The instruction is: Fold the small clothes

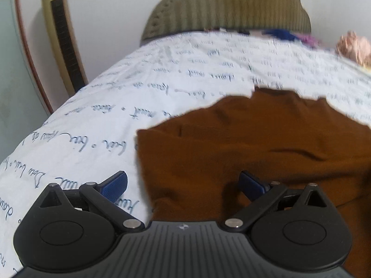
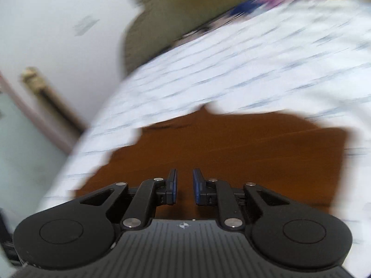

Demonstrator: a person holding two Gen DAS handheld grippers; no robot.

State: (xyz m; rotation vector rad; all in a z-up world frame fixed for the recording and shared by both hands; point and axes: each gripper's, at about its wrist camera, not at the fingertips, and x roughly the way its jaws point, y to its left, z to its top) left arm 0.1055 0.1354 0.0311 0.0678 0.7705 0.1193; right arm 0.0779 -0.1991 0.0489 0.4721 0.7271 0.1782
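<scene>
1. One brown garment lies flat on the script-printed bedsheet.
2. Left claw gapes wide, empty, straddling the garment's left edge.
3. Right claw narrowly parted, gripping nothing, above the cloth.

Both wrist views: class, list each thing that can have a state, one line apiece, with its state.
Rust-brown cloth garment: lying spread on the bed, lightly wrinkled, far edge uneven.
White bedsheet with blue handwriting print: spread flat, slightly creased.
Left gripper: jaws wide open, straddling the garment's left edge, gripping nothing.
Right gripper: jaws nearly closed, a narrow gap between them, nothing held, over the garment.
</scene>
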